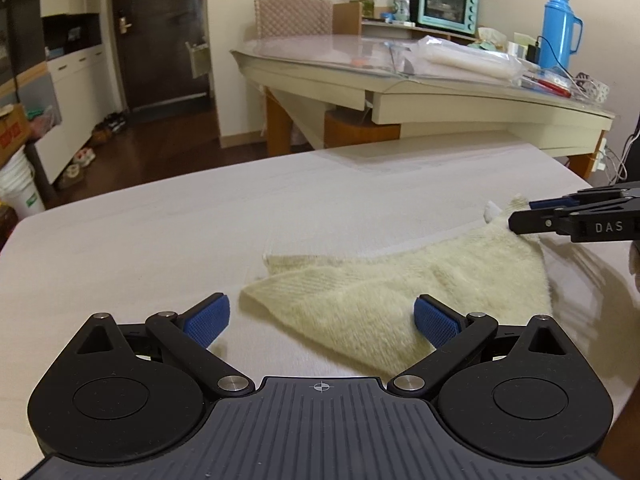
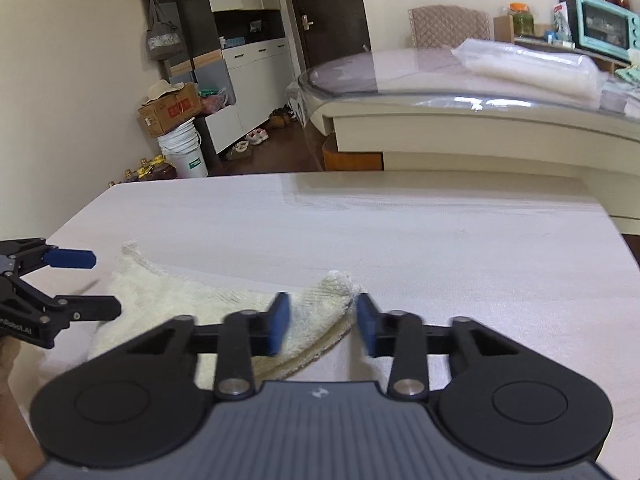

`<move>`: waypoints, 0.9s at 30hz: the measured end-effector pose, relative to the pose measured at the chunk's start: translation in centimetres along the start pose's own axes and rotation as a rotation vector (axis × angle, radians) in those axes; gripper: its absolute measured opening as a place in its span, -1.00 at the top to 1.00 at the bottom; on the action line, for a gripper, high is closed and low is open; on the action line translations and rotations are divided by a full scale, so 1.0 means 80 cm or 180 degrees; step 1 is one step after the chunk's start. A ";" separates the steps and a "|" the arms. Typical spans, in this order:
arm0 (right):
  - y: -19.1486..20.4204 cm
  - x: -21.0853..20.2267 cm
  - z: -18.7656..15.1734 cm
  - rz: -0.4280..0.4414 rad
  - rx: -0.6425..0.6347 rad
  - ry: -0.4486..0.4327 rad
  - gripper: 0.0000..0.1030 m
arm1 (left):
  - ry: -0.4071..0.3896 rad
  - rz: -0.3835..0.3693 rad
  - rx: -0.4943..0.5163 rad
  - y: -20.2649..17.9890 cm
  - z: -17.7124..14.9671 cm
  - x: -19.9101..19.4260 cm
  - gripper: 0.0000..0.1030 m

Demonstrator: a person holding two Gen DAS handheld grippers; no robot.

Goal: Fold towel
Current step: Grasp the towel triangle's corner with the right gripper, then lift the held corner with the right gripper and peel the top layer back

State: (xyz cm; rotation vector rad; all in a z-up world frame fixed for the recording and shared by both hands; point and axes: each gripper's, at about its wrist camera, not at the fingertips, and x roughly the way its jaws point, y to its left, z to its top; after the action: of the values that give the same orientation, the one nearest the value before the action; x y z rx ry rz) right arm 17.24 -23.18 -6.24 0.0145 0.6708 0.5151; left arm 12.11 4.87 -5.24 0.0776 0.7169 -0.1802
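Cream towel [image 1: 400, 292] partly folded on worktop [image 1: 160, 232].
My left gripper [image 1: 322, 320] gapes wide; right gripper [image 2: 322, 320] straddles the corner, unclamped.

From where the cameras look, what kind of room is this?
Most likely the dining area of a home. Behind the table with the towel stand a toaster oven with jars of food, a blue thermos, and shoes near a door.

A fluffy cream towel [image 1: 400, 284] lies on the pale desk [image 1: 160, 240], folded into a rough triangle, layers overlapping.
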 end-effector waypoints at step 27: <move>-0.023 0.012 0.032 -0.0307 -0.0164 -0.0187 0.62 | -0.0027 0.0086 0.0128 -0.009 0.039 0.036 -0.99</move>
State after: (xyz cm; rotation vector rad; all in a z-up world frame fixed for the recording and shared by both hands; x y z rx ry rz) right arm 20.25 -23.98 -5.08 -0.0507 0.5976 0.4375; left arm 16.13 3.38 -4.82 0.1248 0.7034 -0.1690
